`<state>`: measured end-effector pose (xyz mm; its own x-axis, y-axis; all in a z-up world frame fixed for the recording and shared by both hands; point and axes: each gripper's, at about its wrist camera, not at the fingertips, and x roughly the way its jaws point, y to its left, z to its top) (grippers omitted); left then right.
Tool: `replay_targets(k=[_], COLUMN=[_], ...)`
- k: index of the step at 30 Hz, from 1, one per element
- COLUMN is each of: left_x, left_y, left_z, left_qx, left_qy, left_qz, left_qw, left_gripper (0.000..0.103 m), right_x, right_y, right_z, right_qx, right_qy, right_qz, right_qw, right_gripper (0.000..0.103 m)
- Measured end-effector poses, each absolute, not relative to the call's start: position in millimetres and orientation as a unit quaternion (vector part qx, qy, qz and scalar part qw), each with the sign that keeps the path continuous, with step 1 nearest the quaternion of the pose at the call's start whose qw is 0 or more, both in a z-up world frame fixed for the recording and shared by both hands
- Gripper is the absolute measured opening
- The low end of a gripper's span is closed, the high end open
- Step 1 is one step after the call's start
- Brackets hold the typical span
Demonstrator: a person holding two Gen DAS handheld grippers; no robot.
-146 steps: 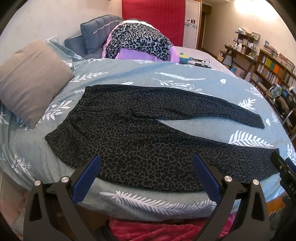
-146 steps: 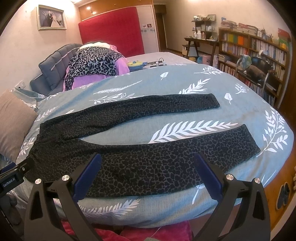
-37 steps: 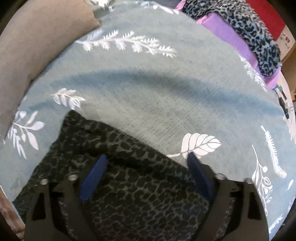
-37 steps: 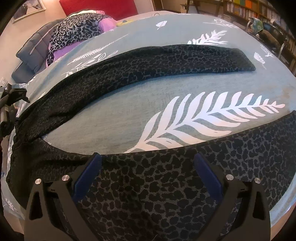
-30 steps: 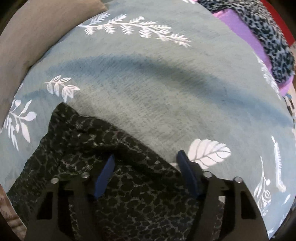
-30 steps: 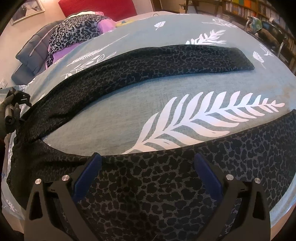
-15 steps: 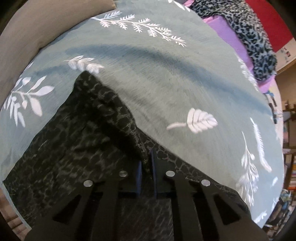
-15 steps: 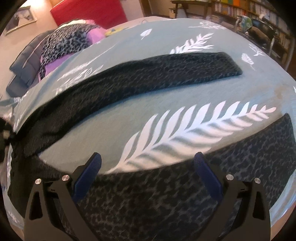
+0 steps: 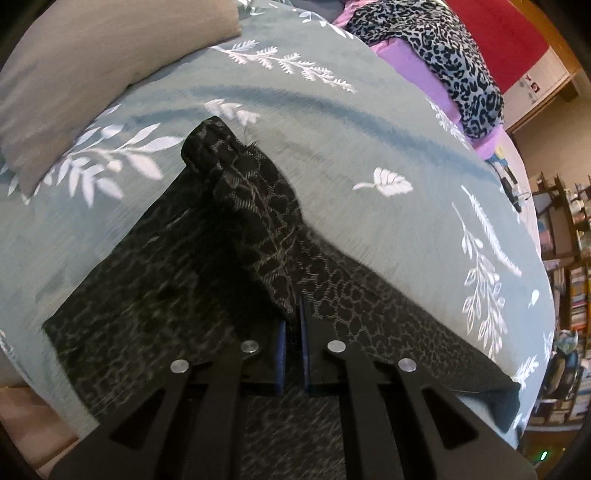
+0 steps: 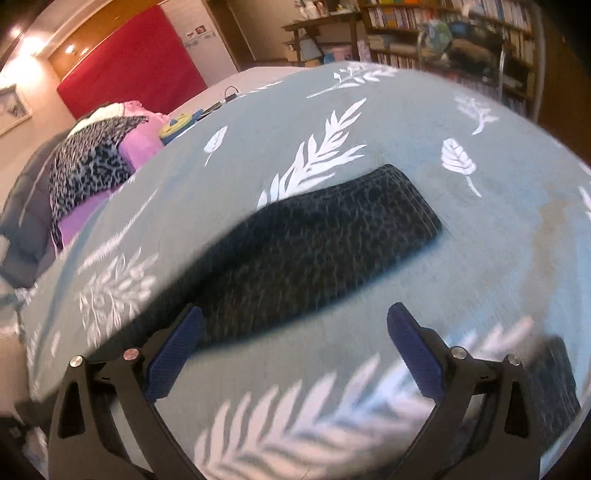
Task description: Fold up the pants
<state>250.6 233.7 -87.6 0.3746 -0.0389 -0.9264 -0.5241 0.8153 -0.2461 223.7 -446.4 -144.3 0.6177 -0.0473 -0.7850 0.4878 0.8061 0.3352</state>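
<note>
Dark leopard-print pants (image 9: 155, 280) lie on a teal leaf-print bedspread (image 9: 332, 147). My left gripper (image 9: 293, 332) is shut on the pants' waistband edge and lifts a bunched fold (image 9: 255, 199) above the rest. In the right wrist view the far leg (image 10: 332, 236) stretches to its hem at the right. My right gripper (image 10: 295, 339) is open and empty, above the bedspread (image 10: 517, 240) between the two legs. A bit of the near leg (image 10: 554, 380) shows at the lower right.
A grey-brown pillow (image 9: 85, 74) lies at the left. A pile of leopard and purple clothes (image 9: 436, 48) sits at the bed's head, also in the right wrist view (image 10: 96, 166). Bookshelves (image 10: 443, 22) and a desk stand beyond the bed.
My left gripper closed on the waistband and has raised it, bunching the cloth. My right gripper moved forward from over the near leg toward the far leg.
</note>
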Motion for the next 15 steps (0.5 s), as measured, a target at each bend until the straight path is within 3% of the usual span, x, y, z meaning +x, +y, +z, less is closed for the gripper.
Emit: replay_targets(k=[15], left_x=[193], left_y=[239], left_z=[-78], left_qx=[-0.266], left_qy=[0.541], left_qz=[0.138], left_qw=[0.786], left_gripper=[0.005], right_x=[325], right_y=[-525], right_z=[-180], right_qx=[0.390], right_qy=[0.435], right_qz=[-0.199], right_qw=[0.787], right_gripper=[0.100])
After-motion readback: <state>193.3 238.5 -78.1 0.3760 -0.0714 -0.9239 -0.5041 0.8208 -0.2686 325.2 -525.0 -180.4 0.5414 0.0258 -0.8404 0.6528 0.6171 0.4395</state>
